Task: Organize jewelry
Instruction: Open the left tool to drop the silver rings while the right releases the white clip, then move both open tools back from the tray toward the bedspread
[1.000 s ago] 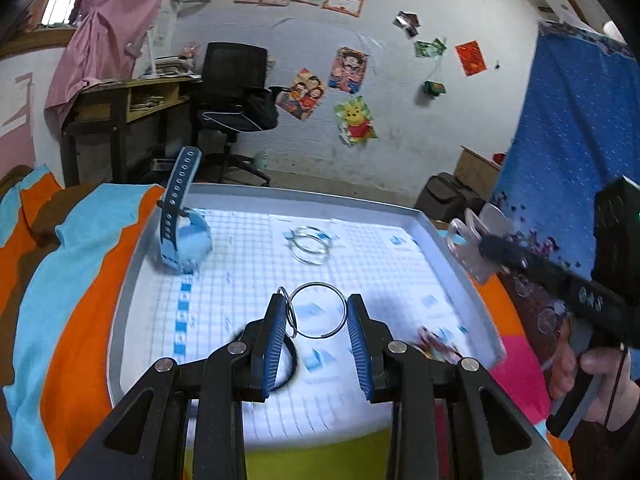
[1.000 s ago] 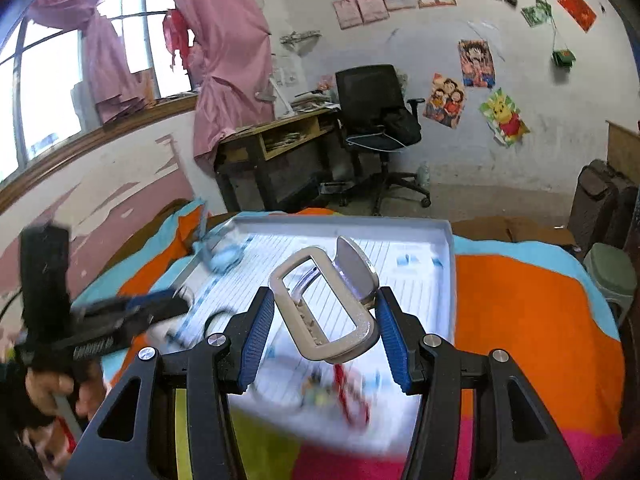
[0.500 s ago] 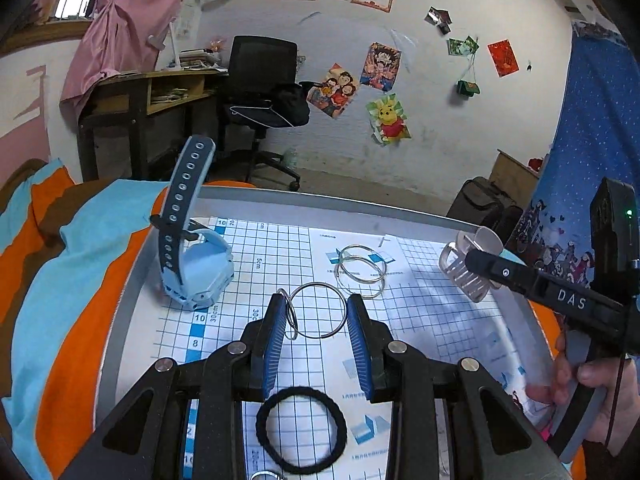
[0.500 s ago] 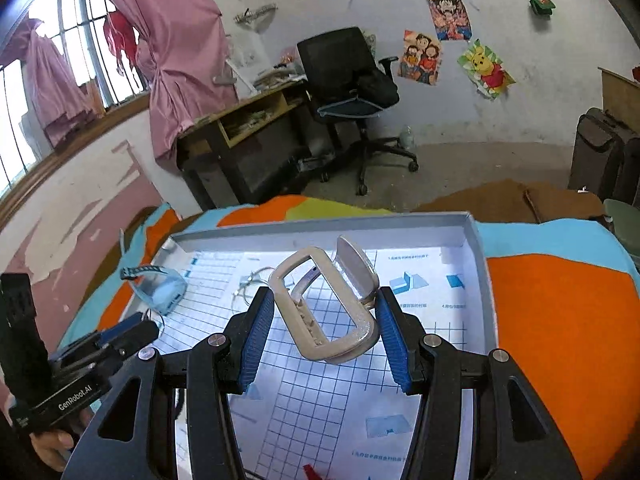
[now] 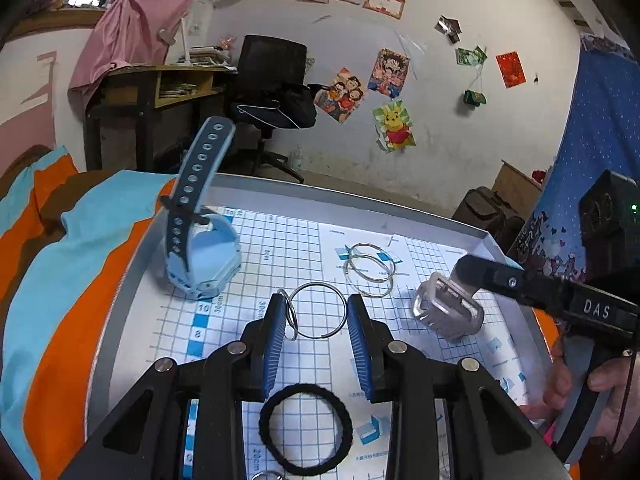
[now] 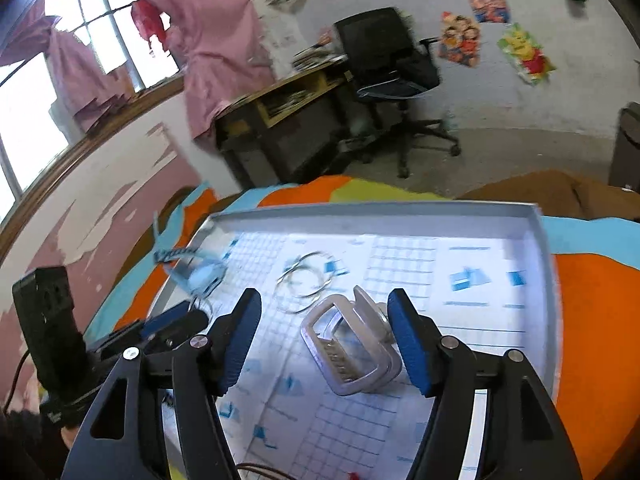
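Observation:
My left gripper (image 5: 318, 320) is shut on a pair of metal rings (image 5: 318, 311) and holds them above the grey tray (image 5: 360, 200). My right gripper (image 6: 324, 332) is open, and the clear hair claw clip (image 6: 350, 348) lies on the tray's grid sheet between its fingers; the clip also shows in the left wrist view (image 5: 446, 312). Two more metal rings (image 5: 368, 268) lie near the tray's middle. A blue watch (image 5: 200, 240) stands at the tray's left. A black hair tie (image 5: 306, 428) lies under my left gripper.
The tray sits on an orange, blue and green cloth (image 5: 60, 280). A desk (image 5: 152, 92) and a black office chair (image 5: 272, 80) stand beyond it by the wall. A small red item (image 6: 352, 476) shows at the tray's near edge.
My right gripper moved down to the tray and opened, letting go of the hair claw clip, which now lies on the sheet. My left gripper still holds the rings, moved slightly forward.

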